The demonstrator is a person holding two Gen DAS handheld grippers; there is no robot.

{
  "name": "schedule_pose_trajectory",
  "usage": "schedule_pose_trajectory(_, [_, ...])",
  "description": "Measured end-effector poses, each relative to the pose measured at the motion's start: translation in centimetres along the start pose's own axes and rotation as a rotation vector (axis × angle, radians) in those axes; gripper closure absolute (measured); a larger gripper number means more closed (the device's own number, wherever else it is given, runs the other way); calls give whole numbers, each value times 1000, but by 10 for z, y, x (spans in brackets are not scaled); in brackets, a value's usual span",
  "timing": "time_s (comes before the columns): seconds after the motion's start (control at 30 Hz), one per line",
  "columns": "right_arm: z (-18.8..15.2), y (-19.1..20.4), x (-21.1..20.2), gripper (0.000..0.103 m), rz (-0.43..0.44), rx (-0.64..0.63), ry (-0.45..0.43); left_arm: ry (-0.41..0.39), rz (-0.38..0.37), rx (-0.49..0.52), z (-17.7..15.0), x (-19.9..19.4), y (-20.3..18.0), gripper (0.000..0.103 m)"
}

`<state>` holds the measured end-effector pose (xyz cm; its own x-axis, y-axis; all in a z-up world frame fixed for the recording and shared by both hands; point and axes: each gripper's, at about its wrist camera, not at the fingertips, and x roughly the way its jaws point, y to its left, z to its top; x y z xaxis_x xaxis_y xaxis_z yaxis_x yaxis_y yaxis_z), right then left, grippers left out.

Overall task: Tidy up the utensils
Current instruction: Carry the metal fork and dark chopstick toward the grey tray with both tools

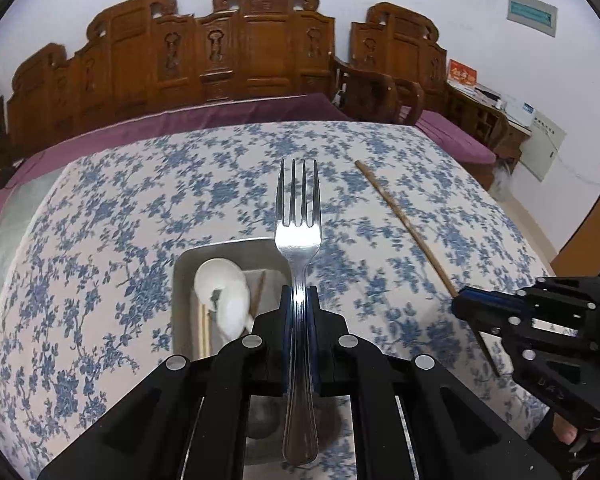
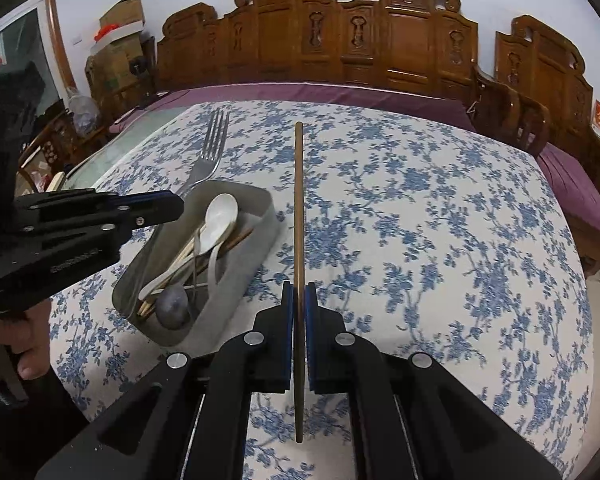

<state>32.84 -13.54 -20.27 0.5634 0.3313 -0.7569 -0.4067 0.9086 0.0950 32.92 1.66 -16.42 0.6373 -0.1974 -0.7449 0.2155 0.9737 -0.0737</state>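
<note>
My left gripper (image 1: 299, 294) is shut on a steel fork (image 1: 298, 216) that points away from me, its tines above the far end of the grey tray (image 1: 180, 280). The same gripper (image 2: 178, 208) and fork (image 2: 212, 144) show at the left of the right wrist view. The tray (image 2: 268, 208) holds a white spoon (image 2: 220, 216), light chopsticks (image 2: 168, 276) and a dark spoon (image 2: 174, 306). My right gripper (image 2: 299, 292) is shut on a brown wooden chopstick (image 2: 299, 200), held above the cloth to the right of the tray. That chopstick (image 1: 404, 224) and gripper (image 1: 460, 302) appear at the right in the left wrist view.
A blue-flowered cloth (image 2: 440, 240) covers the table. A carved wooden bench (image 1: 220, 52) with purple cushions (image 1: 220, 114) runs along the far edge, and a wooden armchair (image 2: 512, 112) stands at the right corner. A person's hand (image 2: 16, 340) holds the left tool.
</note>
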Motion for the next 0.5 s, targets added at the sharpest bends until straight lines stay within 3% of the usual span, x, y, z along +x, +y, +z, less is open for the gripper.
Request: schedule_pose_trajectory(0.5, [3,18,22,96,18,-29,29,3,27,-97,-20,34,53,97])
